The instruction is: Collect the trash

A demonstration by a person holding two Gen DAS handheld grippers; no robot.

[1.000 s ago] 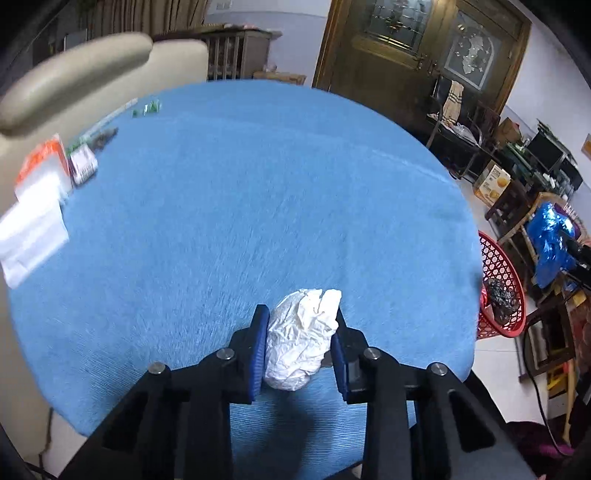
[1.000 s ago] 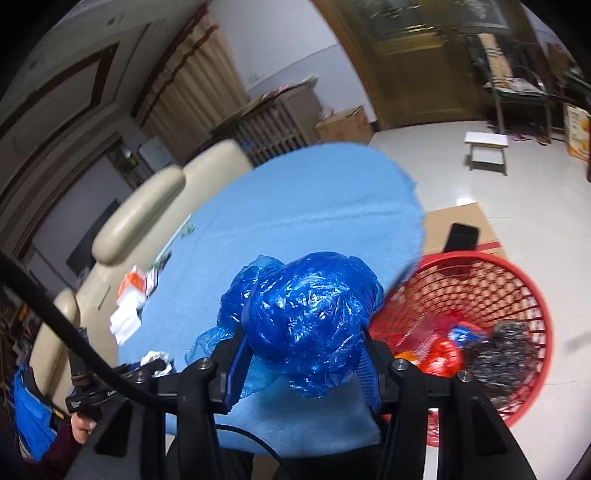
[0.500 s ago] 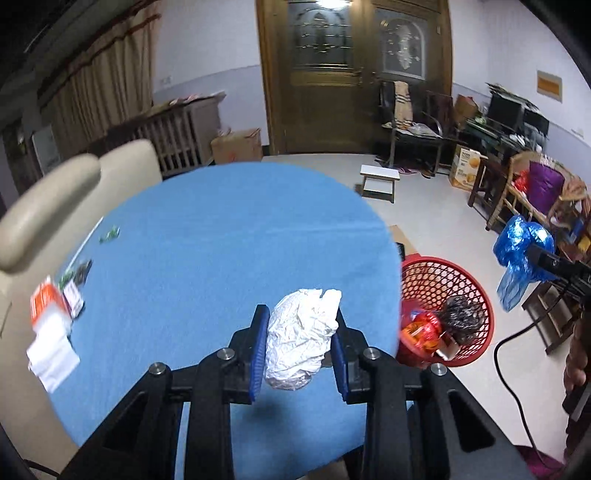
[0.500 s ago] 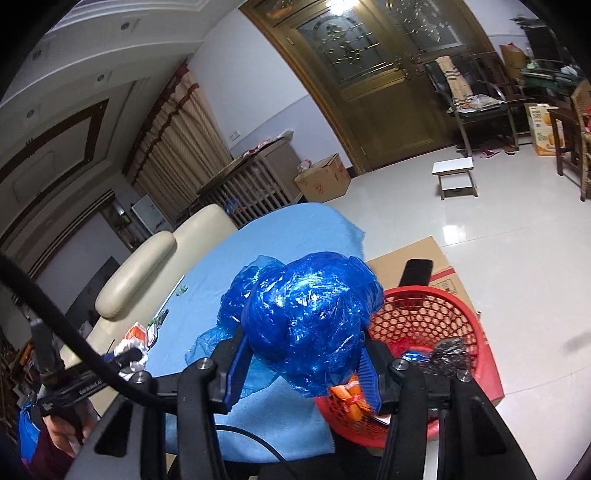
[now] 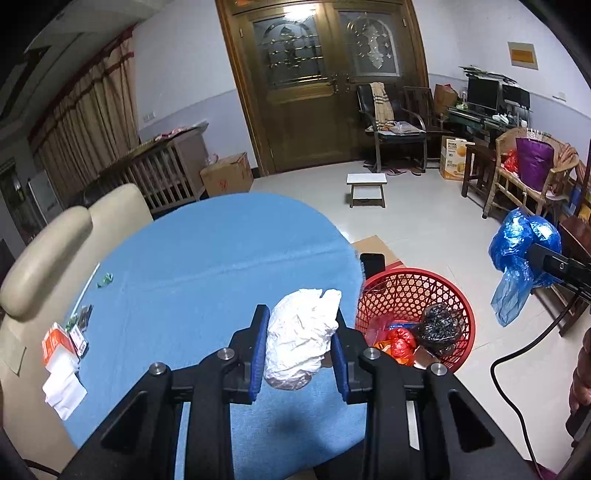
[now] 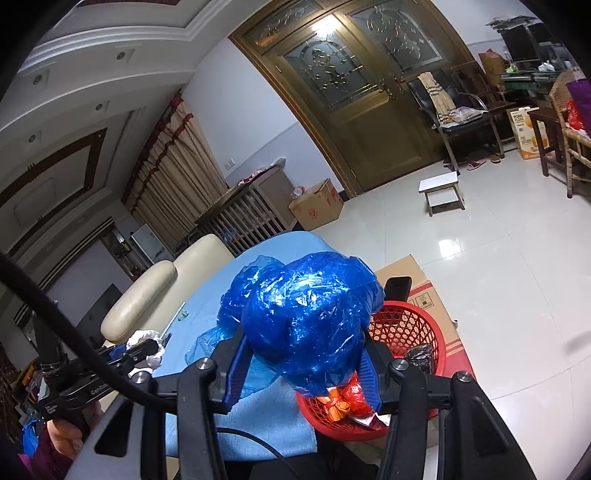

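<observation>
Now carrying trash toward red basket (image 5: pixel 413 295): left gripper (image 5: pixel 298 349) clamping crumpled white paper (image 5: pixel 301 339) above table edge, basket just right; right gripper (image 6: pixel 303 354) clamping blue bag (image 6: pixel 306 314) nearly above basket

Even, slightly cool indoor light; a lamp glares on the door glass (image 6: pixel 325 26) and reflects off the glossy floor (image 6: pixel 454 243). Both fisheye views bend heavily outward, with black vignetted corners. Focus is mostly sharp; the tabletop (image 5: pixel 221 266) looks slightly soft.
</observation>
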